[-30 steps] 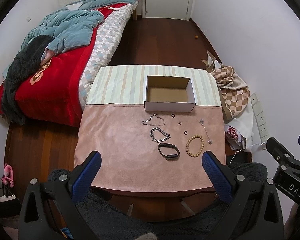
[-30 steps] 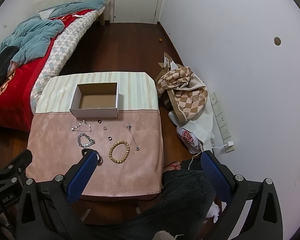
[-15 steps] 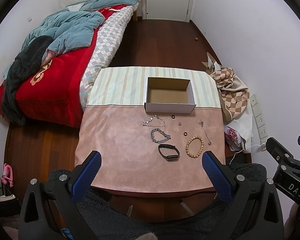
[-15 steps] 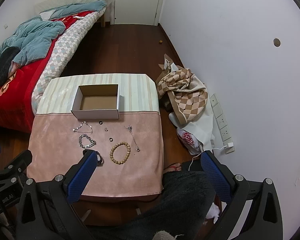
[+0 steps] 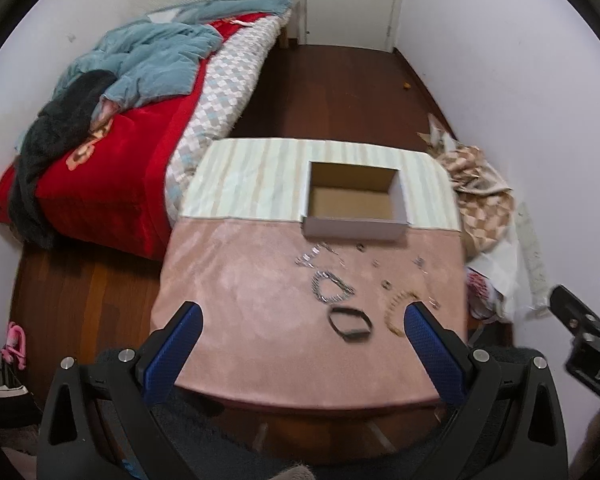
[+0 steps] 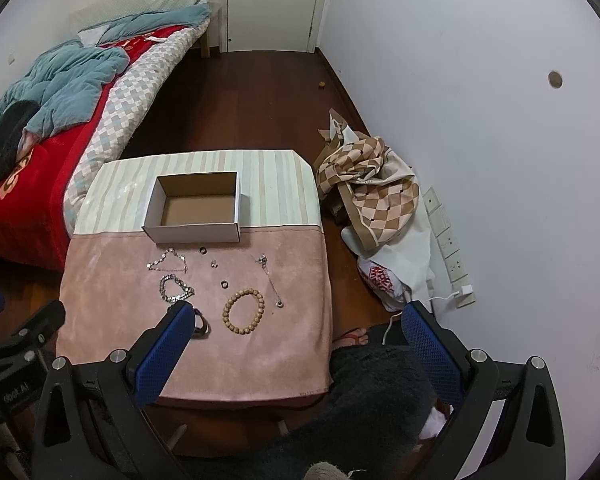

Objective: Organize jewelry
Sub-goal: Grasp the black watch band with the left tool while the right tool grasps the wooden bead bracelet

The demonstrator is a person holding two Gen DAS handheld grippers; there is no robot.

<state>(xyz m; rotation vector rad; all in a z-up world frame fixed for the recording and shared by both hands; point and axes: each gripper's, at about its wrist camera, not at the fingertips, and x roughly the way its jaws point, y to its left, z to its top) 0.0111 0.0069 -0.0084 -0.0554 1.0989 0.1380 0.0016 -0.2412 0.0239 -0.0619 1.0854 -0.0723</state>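
- I'm holding the left hand-held gripper (image 5: pixel 302 320) spread wide, carrying nothing.
- Right hand-held gripper (image 6: pixel 298 320) is gaping wide too.
- Wooden bead bracelet (image 6: pixel 243 311) is lying on the table (image 6: pixel 100 280) near the cardboard box (image 6: pixel 196 232).

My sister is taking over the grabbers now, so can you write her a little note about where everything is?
Left gripper: open, holding nothing, above the table's near edge.
Right gripper: open, holding nothing, also near the front edge.
The cardboard box is empty.
On the pink cloth lie the wooden bead bracelet, black band, silver chains and small rings.
Done: nothing boxed.
Left: move every piece into the box.
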